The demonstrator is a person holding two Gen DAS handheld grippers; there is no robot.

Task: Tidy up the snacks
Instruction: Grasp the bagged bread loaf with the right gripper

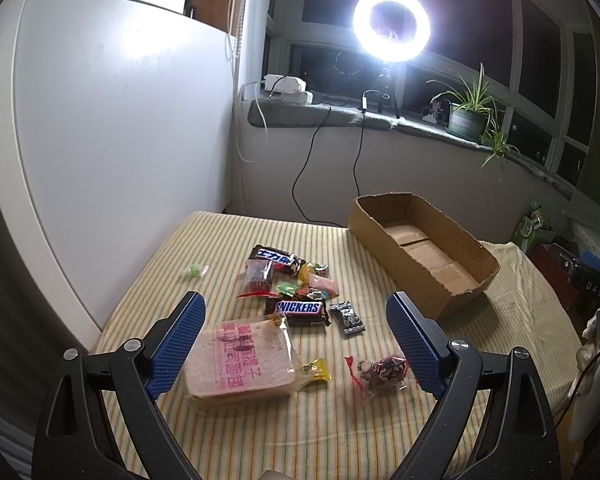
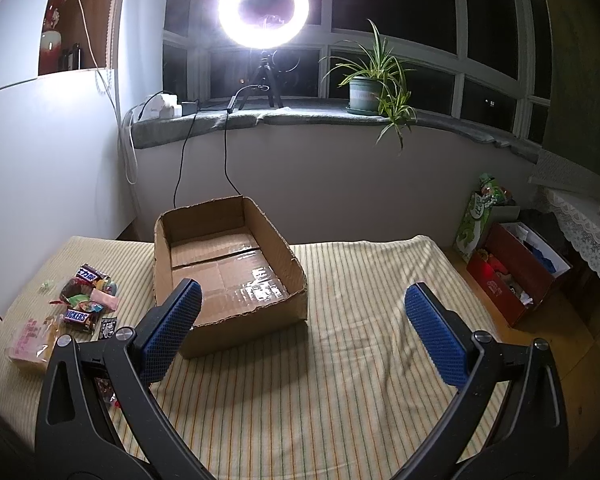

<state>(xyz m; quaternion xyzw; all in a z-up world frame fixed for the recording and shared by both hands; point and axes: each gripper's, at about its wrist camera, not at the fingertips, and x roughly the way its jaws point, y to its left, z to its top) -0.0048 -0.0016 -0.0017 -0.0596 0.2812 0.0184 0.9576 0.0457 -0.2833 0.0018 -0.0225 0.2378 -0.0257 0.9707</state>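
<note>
Striped tablecloth (image 1: 260,432): we're hovering both released, left gripper (image 1: 296,344) over bagged bread (image 1: 240,360), right gripper (image 2: 304,332) beside empty cardboard box (image 2: 296,276); next probably grabbing bread.

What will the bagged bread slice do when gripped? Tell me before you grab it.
The bagged bread slice looks soft, so it would probably squash between the left gripper pads. Its loose, glossy wrapper may slip or crinkle. It seems light for its size.
</note>
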